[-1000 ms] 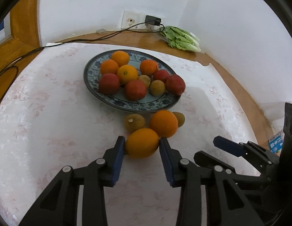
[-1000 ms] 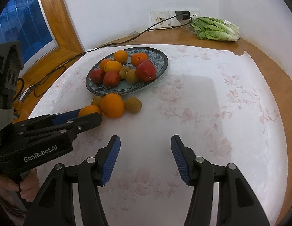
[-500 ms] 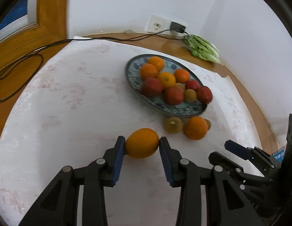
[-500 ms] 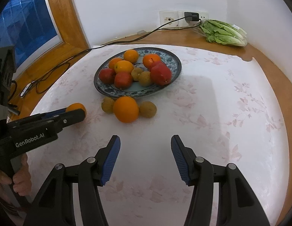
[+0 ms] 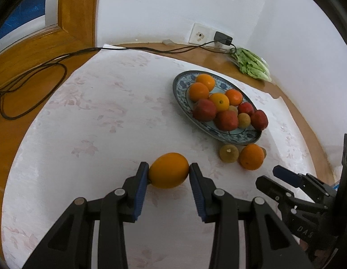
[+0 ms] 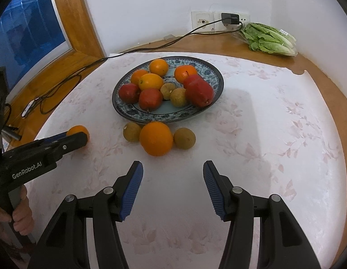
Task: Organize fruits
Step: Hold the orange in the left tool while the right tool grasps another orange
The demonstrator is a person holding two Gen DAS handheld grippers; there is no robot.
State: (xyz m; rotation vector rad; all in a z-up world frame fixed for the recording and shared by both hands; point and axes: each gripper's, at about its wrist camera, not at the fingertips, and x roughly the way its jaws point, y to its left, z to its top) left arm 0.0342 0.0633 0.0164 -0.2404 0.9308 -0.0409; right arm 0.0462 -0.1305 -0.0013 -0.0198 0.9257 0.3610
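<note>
My left gripper [image 5: 168, 172] is shut on an orange [image 5: 168, 170] and holds it over the white tablecloth, left of the plate; it also shows in the right wrist view [image 6: 78, 137]. A blue patterned plate [image 6: 215, 76] holds several oranges, red apples and brown round fruits. In front of the plate an orange [image 6: 156, 138] lies between two brown fruits [image 6: 131, 131] [image 6: 184, 138]. My right gripper [image 6: 172, 174] is open and empty, just in front of that orange.
A lettuce head [image 6: 270, 38] lies on the wooden ledge at the back right. A black cable [image 6: 151, 48] runs from the wall socket [image 6: 229, 19] across the ledge to the left. The round table's wooden edge [image 6: 326, 76] curves along the right.
My left gripper has carried its orange leftward, away from the loose fruits near the plate. My right gripper has moved closer to the loose orange and stayed open.
</note>
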